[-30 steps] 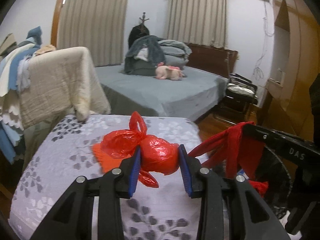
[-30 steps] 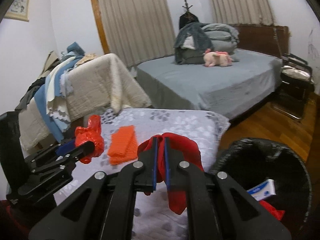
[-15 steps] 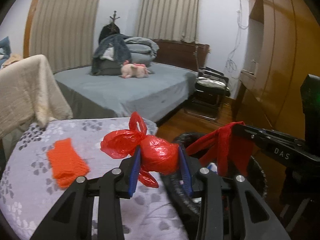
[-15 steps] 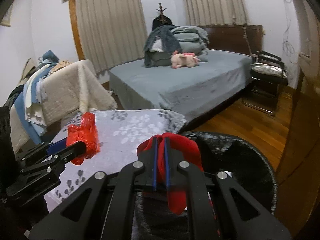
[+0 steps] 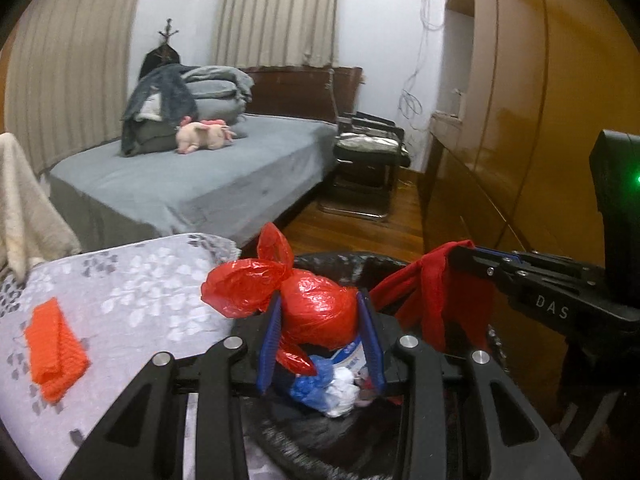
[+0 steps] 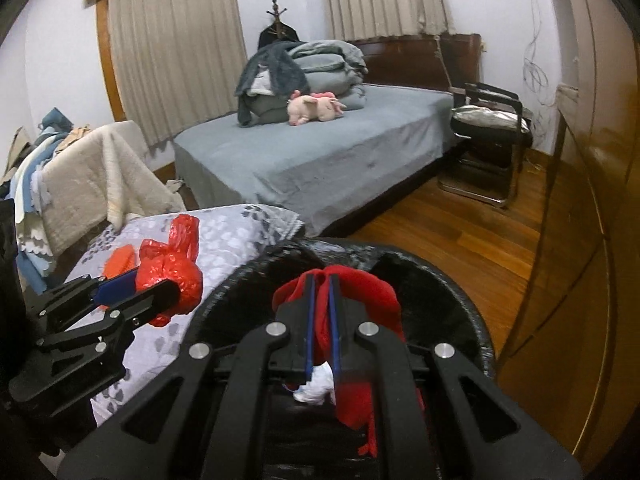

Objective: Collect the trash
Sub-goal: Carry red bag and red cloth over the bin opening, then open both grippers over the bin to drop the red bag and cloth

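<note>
Bedroom, both wrist views. The largest element I see is the bed [image 6: 320, 160] with its grey cover, carrying a pile of folded bedding [image 6: 316, 68] and a pink plush toy [image 6: 316, 108]. To its right a dark chair [image 6: 488, 136] stands on the wooden floor [image 6: 448, 224], and a brown wardrobe [image 5: 520, 120] fills the right edge.

In the foreground lies a grey floral-print cover [image 5: 120, 288], with a cream blanket [image 6: 96, 176] draped just beyond it. An orange knitted cloth [image 5: 56, 348] rests flat on this cover, well apart from both tools.

Beside the cover stands the trash bin [image 6: 476, 328], lined in black; white and blue scraps [image 5: 328, 388] lie inside it.

My right gripper [image 6: 321, 320] hangs over the bin opening, its jaws nearly together and clamped on a red cloth [image 6: 372, 292], which drapes to both sides of the fingers and down into the bin.

My left gripper [image 5: 318, 344] is at the bin's near-left rim, its jaws at a narrow setting and pressed on either side of a knotted red plastic bag [image 5: 316, 312]. The bag's knot and loose ears [image 5: 248, 284] project to the left, above the edge of the floral cover; its bulk sits over the bin contents.
</note>
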### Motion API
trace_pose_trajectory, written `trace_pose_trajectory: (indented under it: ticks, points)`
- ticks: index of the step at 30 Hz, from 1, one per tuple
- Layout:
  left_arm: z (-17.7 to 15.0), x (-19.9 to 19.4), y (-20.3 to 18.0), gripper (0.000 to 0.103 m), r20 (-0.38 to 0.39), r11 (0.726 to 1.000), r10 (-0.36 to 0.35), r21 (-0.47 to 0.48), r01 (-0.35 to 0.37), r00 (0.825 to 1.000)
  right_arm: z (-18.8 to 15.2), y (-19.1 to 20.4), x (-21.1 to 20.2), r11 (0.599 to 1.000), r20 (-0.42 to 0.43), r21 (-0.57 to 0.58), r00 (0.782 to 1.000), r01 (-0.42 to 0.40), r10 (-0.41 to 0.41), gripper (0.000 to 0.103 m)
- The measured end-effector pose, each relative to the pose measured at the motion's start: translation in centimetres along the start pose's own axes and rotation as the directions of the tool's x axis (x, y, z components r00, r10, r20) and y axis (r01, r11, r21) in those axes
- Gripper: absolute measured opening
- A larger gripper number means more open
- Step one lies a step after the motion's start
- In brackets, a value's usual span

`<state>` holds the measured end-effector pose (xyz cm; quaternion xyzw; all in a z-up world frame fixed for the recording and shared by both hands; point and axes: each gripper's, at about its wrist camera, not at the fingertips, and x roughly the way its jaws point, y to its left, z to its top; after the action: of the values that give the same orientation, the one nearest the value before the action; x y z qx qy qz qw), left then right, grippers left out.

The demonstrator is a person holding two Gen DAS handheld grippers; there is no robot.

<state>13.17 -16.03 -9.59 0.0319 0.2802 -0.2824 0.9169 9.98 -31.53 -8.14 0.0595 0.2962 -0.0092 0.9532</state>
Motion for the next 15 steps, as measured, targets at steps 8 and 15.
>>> trace_pose_trajectory:
  ticks: [8, 15]
  points:
    - [-0.3, 3.7, -1.6, 0.039, -0.055, 0.999, -0.046, 0.007, 0.047, 0.997, -1.2, -2.5, 1.7, 0.999, -0.051, 0.017, 0.998, 0.045, -0.044, 0.012]
    - [-1.0, 4.3, -1.3, 0.063, -0.079, 0.998, -0.059, -0.017, 0.058, 0.995, -2.4, -4.2, 1.7, 0.996, -0.071, 0.043, 0.994, 0.082, -0.079, 0.041]
